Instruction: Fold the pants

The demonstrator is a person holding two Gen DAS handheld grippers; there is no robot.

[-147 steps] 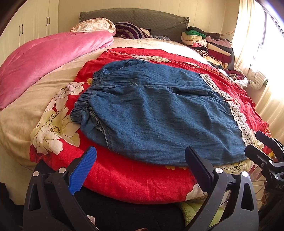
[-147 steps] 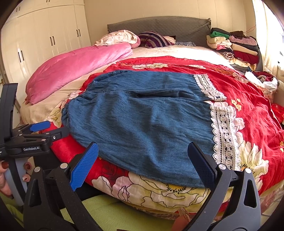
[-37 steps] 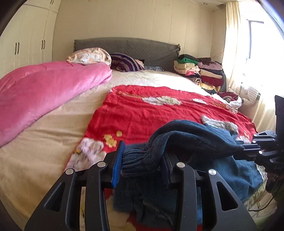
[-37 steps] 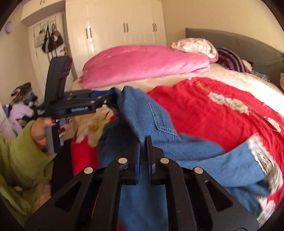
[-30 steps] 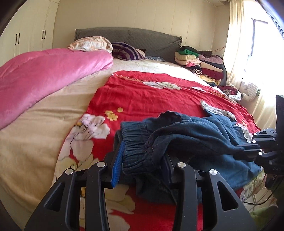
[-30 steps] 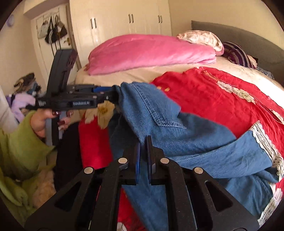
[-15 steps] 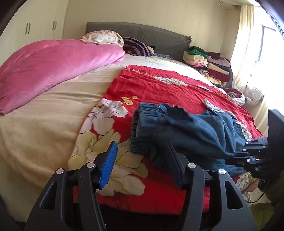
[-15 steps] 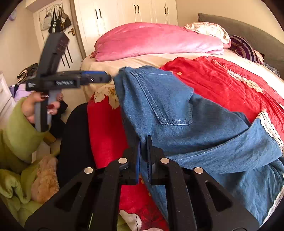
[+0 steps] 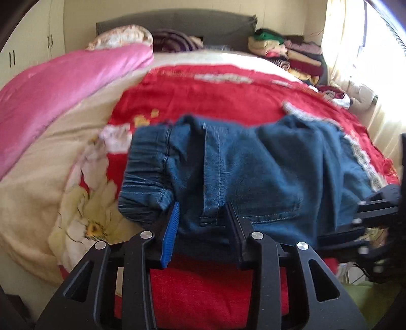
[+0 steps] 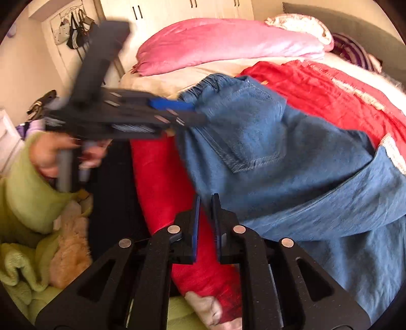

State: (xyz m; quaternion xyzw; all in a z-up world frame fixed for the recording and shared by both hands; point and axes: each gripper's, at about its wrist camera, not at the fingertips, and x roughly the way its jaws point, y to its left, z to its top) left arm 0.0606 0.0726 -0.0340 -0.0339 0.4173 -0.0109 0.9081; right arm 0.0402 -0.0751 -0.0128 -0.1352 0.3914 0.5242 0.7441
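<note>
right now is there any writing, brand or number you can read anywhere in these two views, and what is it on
None can be read.
left tongs: a pale label strip on the black body, in the right wrist view, is smeared by motion blur; no letters come out.
jeans: stitching and a back pocket only, no tag or print showing.
red floral blanket: flower pattern, no words.
wardrobe doors: handles only.
</note>
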